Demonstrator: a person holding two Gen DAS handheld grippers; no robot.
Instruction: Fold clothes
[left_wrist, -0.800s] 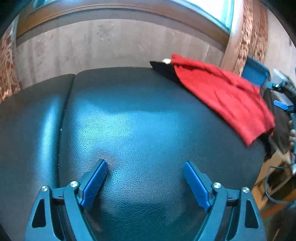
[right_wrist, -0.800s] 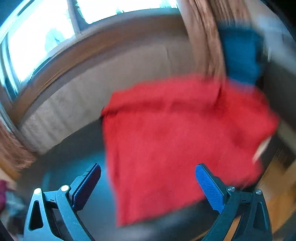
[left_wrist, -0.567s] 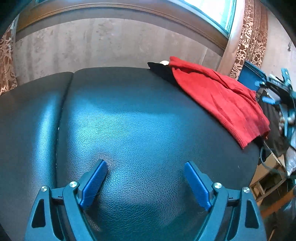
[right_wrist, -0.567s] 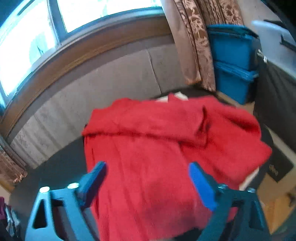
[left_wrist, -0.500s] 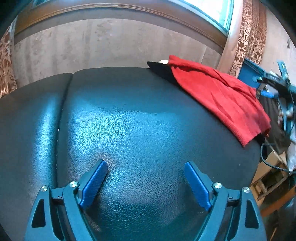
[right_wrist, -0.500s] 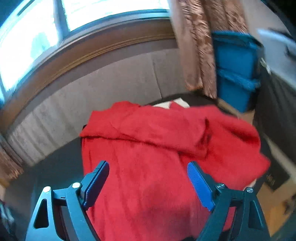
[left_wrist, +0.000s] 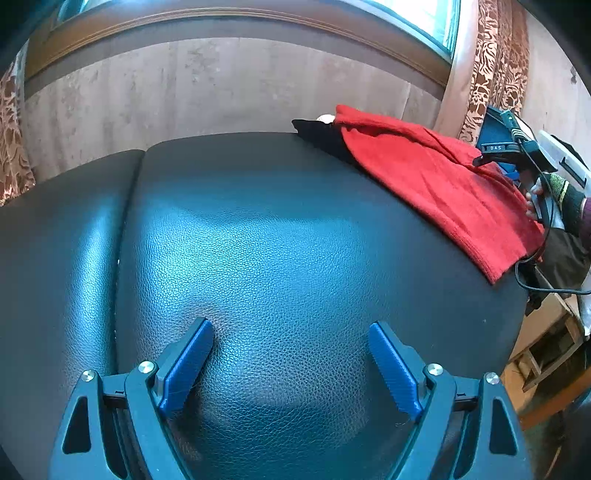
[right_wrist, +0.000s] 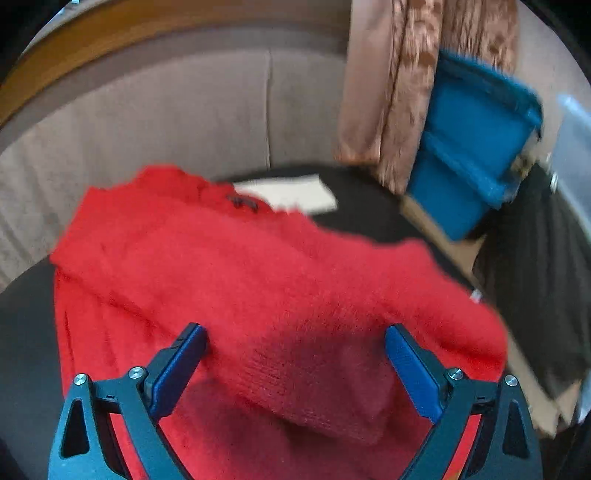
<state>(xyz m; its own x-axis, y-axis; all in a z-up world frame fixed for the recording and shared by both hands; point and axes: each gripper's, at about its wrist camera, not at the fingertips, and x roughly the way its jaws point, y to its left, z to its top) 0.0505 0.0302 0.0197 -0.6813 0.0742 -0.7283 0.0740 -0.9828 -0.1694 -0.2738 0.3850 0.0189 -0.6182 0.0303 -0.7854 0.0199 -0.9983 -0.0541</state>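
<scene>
Two wrist-camera views looked down over a black padded leather surface (left_wrist: 295, 240) set below a window, with patterned curtains (left_wrist: 495, 62) to the side.

In the left view, the left gripper (left_wrist: 291, 363) hovered above bare leather, its blue-padded jaws spread wide with nothing between them. A red knitted sweater (left_wrist: 436, 184) lay at the far right end of the surface, well apart from this gripper, partly covering a black garment (left_wrist: 321, 138). At the right edge of that view, a person's hand (left_wrist: 535, 201) in a dark sleeve held the other tool beside the sweater.

In the right view, which was somewhat blurred, the right gripper (right_wrist: 295, 365) hung just over the sweater (right_wrist: 258, 288). Its jaws stood wide apart on either side of a raised fold of red knit, and the pads did not appear to press on it. Beyond the sweater were a white item (right_wrist: 288, 194) and stacked blue storage bins (right_wrist: 476, 147).

The step in hand appeared to be the first pickup: taking the sweater from the pile so it could be folded. The next move likely called for the right gripper to lower and close on the knit, then draw the sweater toward the open leather in front of the left gripper.
</scene>
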